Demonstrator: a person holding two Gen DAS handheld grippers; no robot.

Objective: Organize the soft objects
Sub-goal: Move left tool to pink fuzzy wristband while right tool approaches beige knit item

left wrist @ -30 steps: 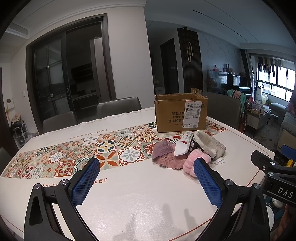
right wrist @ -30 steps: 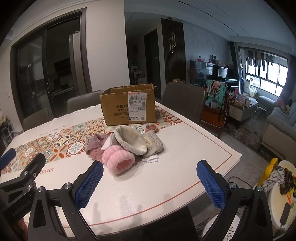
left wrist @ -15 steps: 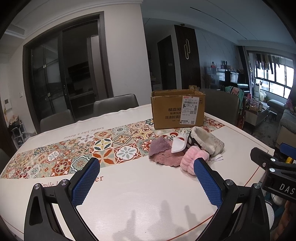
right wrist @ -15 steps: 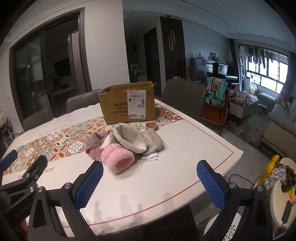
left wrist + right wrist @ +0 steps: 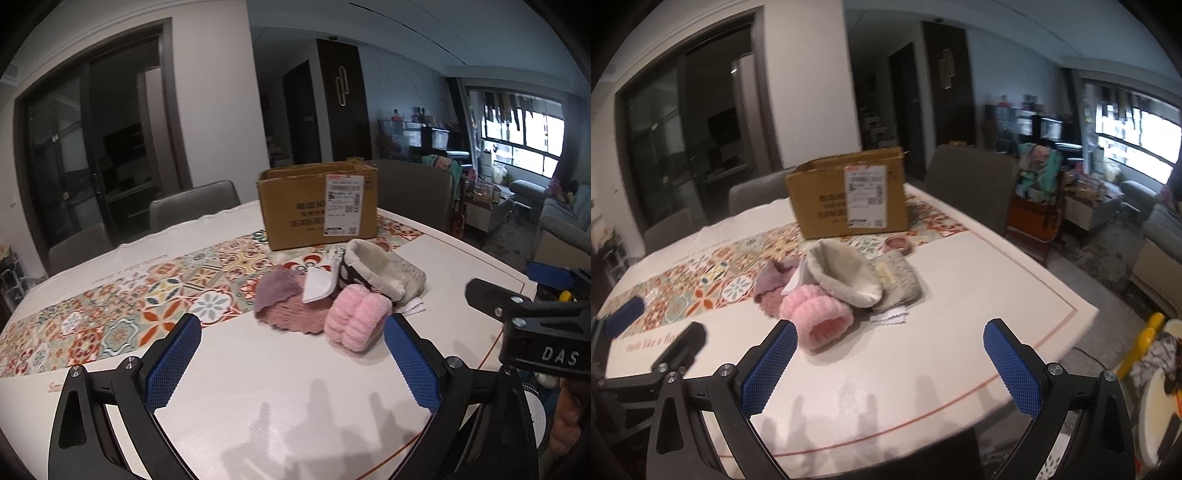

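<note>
A heap of soft things lies on the white table [image 5: 288,398]: a fluffy pink headband [image 5: 356,317] [image 5: 817,317], a mauve plush cloth [image 5: 284,302] [image 5: 772,286], a white pad [image 5: 318,286], and a cream-lined slipper [image 5: 376,269] [image 5: 846,275] on a grey quilted piece [image 5: 897,282]. Behind them stands an open cardboard box [image 5: 319,205] [image 5: 849,197]. My left gripper [image 5: 291,345] is open just short of the heap, nothing in it. My right gripper [image 5: 890,350] is open too, near the table's front edge, the pink headband by its left finger.
A patterned tile runner [image 5: 147,291] crosses the table. A small pink round dish [image 5: 897,244] sits right of the box. Grey chairs [image 5: 192,208] [image 5: 973,184] ring the far side. A red line [image 5: 1015,367] marks the table's border; the floor drops off to the right.
Both grippers have moved forward towards the heap, which now looks larger and nearer. The right view is blurred by motion. Both grippers stayed open.
</note>
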